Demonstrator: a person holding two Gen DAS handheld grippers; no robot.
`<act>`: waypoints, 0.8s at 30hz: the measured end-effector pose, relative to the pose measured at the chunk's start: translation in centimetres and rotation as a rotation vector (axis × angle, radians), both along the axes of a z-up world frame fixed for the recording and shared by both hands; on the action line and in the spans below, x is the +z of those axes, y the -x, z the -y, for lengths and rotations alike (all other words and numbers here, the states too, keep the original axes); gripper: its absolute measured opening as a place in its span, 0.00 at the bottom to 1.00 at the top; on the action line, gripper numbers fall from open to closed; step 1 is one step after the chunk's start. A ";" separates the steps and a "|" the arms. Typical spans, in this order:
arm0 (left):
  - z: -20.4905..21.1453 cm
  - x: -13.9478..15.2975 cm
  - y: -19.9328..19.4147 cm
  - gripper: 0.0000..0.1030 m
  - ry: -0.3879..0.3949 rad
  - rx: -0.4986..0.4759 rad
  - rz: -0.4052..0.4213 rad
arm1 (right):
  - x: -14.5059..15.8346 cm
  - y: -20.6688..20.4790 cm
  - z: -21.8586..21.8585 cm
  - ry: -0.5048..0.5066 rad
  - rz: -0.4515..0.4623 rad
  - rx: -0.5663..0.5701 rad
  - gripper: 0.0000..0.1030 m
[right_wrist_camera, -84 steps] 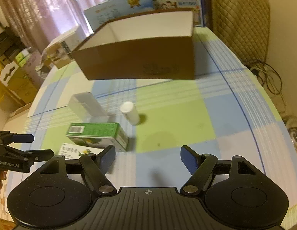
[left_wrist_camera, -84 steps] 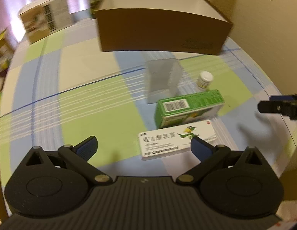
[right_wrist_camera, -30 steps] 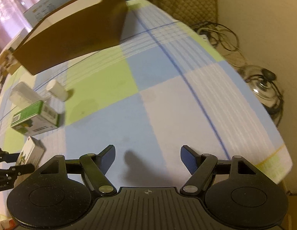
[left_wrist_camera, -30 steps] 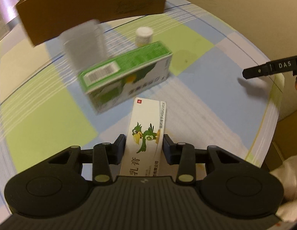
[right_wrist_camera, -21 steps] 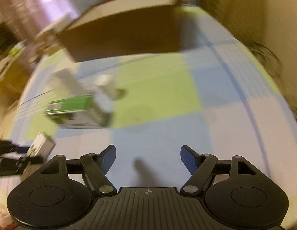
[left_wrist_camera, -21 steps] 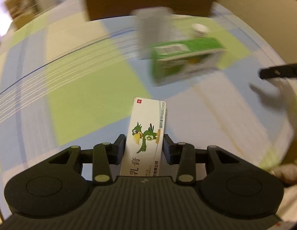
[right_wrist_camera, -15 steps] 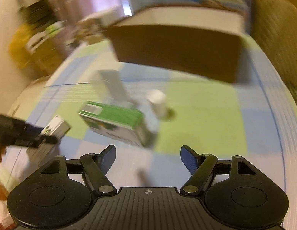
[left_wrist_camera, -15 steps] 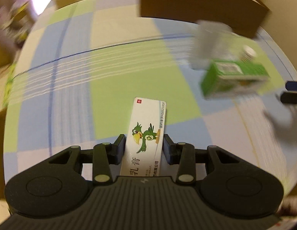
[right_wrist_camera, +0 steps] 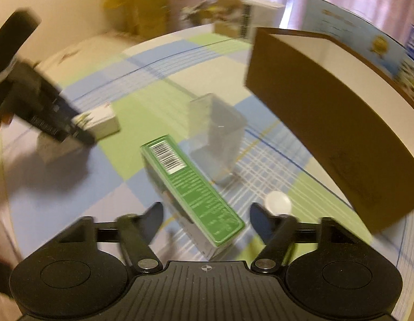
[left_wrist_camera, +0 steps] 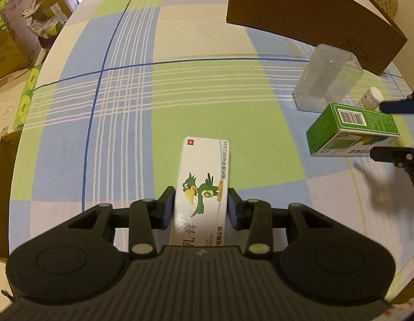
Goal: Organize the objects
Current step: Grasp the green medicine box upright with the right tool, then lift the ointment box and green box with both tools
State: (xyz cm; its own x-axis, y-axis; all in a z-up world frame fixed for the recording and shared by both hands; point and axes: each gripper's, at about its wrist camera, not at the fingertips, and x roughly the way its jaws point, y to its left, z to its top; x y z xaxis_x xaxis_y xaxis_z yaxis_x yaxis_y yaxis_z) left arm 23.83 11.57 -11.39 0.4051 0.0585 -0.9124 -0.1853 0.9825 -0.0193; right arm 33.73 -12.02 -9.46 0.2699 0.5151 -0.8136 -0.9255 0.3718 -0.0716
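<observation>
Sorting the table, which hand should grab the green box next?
Right. The right gripper already straddles the green box, pads not yet touching, while the left gripper holds the white box.

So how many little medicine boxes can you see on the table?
2. The white parrot box is held in the left hand-held gripper; the green box sits between the right hand-held gripper's closing jaws.

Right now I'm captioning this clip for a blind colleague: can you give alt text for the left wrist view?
The left gripper clamps a white box with a green cartoon parrot above a checked tablecloth. At right lie a green carton, a clear plastic container, a small white bottle and the right gripper's fingertips, with a brown cardboard box behind.
</observation>
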 end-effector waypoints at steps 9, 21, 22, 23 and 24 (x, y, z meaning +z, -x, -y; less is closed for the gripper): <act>0.2 0.0 -0.1 0.35 -0.027 -0.001 -0.021 | 0.6 2.8 0.2 -0.002 -0.127 0.002 0.26; 0.2 0.0 0.2 0.37 -0.032 0.010 -0.026 | 0.5 5.3 -2.6 -0.017 -0.199 -0.040 0.26; 0.2 0.1 0.3 0.37 -0.032 0.012 -0.026 | 0.5 5.3 -2.9 -0.015 -0.199 -0.047 0.26; 0.2 0.1 0.4 0.37 -0.031 0.014 -0.027 | 0.4 5.3 -3.2 -0.013 -0.192 -0.052 0.26; 0.1 0.1 0.5 0.37 -0.031 0.018 -0.027 | 0.4 5.3 -3.6 -0.009 -0.184 -0.057 0.26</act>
State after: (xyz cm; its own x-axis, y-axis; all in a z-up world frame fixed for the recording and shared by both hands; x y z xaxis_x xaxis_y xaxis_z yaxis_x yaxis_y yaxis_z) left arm 23.31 11.46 -11.32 0.3792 0.0938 -0.9206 -0.2033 0.9790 0.0160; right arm 28.40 -8.39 -9.07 0.1461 0.5109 -0.8471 -0.8999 0.4243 0.1007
